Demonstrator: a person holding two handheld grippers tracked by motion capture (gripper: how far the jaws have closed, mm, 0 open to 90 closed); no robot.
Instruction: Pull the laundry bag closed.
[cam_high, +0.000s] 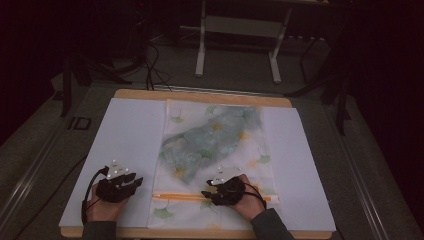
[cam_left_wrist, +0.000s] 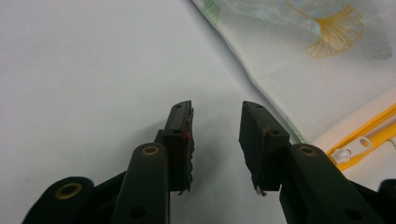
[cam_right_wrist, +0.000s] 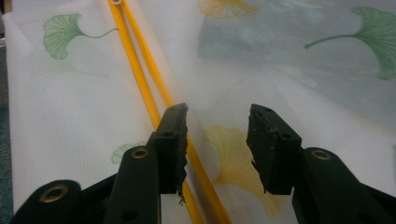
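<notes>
A white mesh bag (cam_high: 256, 165) printed with green and yellow ginkgo leaves lies flat on the table's middle, with a blue-grey cloth (cam_high: 210, 137) inside it. Its yellow zipper (cam_high: 175, 196) runs across the near end. My right gripper (cam_high: 206, 194) hovers open just above the bag (cam_right_wrist: 289, 56), its left jaw over the zipper (cam_right_wrist: 140, 79). My left gripper (cam_high: 138, 181) rests open over the white sheet (cam_high: 130, 135), left of the bag's edge (cam_left_wrist: 299, 70). The white zipper pull (cam_left_wrist: 348, 150) lies beside the left gripper's (cam_left_wrist: 215, 126) right jaw. Nothing sits between either pair of jaws.
The white sheet covers a wooden tabletop (cam_high: 200, 95) whose edges show at back and front. Beyond the table stand a white frame's legs (cam_high: 200, 55) and dark stands, with cables (cam_high: 152, 65) on the grey floor.
</notes>
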